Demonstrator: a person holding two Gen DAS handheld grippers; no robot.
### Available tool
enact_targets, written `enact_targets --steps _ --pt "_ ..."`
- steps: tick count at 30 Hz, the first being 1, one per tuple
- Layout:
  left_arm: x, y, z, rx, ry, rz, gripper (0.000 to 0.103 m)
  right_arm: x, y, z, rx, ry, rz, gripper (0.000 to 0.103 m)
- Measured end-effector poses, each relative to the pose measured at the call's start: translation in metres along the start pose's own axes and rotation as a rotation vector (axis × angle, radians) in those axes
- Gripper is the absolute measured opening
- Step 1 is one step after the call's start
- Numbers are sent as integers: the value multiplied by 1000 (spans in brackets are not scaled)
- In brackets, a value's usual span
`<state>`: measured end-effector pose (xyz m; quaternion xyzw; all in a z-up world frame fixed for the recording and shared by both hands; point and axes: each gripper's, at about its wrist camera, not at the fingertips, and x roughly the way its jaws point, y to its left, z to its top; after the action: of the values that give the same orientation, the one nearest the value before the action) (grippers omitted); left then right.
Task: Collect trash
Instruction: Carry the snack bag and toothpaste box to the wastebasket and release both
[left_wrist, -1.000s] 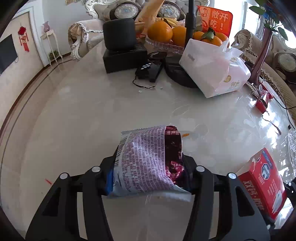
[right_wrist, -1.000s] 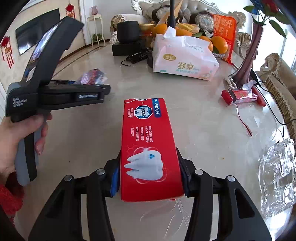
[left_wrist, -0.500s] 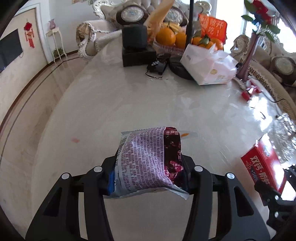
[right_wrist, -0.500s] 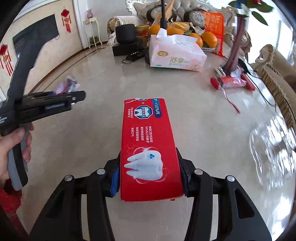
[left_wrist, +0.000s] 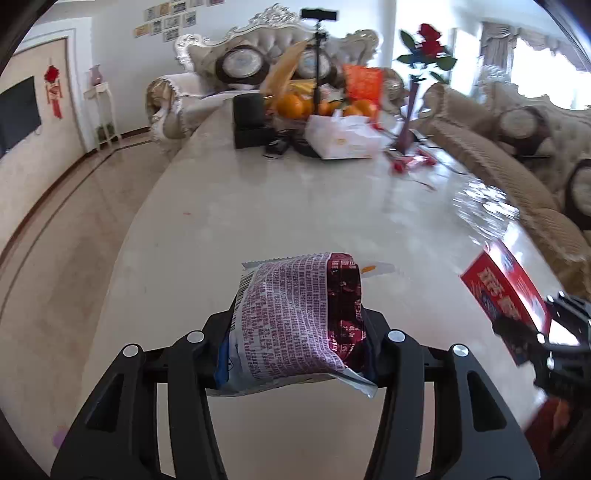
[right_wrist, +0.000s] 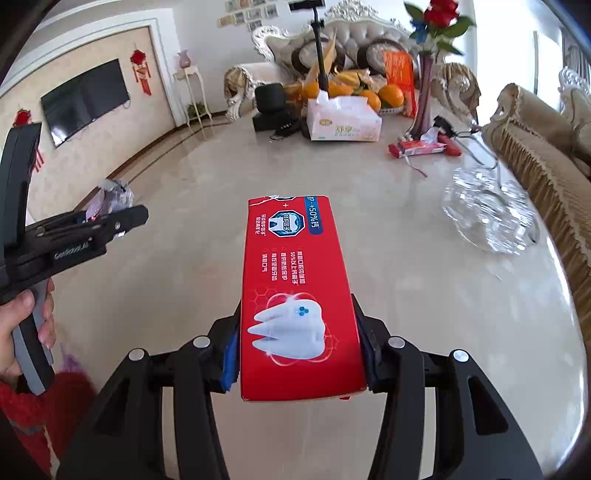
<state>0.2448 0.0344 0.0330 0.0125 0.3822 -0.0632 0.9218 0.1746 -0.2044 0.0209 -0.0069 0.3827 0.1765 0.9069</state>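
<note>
My left gripper fingers clamp the snack wrapper; my right gripper fingers clamp the red toothpaste box, both above the near tabletop. I judge steady pressure best while carrying.

Left gripper: tilted downward, clamped on a wrapper.
Right gripper: tilted downward, clamped on a red box.

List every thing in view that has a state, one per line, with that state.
Left gripper: jaws shut on the snack wrapper, held off the table.
Right gripper: jaws shut on the red toothpaste box, held off the table.
Tissue pack: open, a tissue sticking up.
Glass dish: lying empty on the table.
</note>
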Motion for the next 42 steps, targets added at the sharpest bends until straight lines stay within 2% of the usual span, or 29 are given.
enact_targets --steps 5,8,10,13,17,20,22,25,29,34,35,36,37,39,42 --pt "-64 7 -45 -1 -42 -82 51 -73 -8 -32 -38 -79 -25 47" --pt "-101 6 -79 29 -60 -108 51 -107 -12 -62 -39 -85 -17 47" --pt "-120 -3 -108 72 -46 -131 51 -120 -6 -86 -46 -64 6 47" --pt "-124 -26 -158 125 38 -188 51 -125 7 -126 -24 7 62 47" --pt "-86 -54 -216 139 240 -265 51 -83 19 -179 51 205 129 47" --pt "-28 -76 -257 131 443 -322 51 -32 18 -210 88 361 112 47" --pt "5 -90 -269 145 529 -331 51 6 14 -227 107 466 104 47" --pt "42 -112 -284 212 591 -292 51 50 9 -239 110 571 69 47" --pt "79 -123 -304 226 680 -261 51 68 6 -255 127 626 23 47" --pt "97 -116 -323 182 736 -228 55 74 11 -267 109 658 -15 51" --pt "100 -113 -326 179 751 -215 66 78 12 -269 101 680 -32 56" --pt "104 -113 -329 175 763 -200 77 79 12 -271 99 691 -38 75" --pt "107 -111 -331 177 771 -184 79 75 9 -275 101 693 -36 88" --pt "105 -105 -333 148 773 -192 89 70 6 -274 116 678 -38 94" --pt "99 -95 -326 113 748 -196 93 62 0 -270 138 638 -41 95"
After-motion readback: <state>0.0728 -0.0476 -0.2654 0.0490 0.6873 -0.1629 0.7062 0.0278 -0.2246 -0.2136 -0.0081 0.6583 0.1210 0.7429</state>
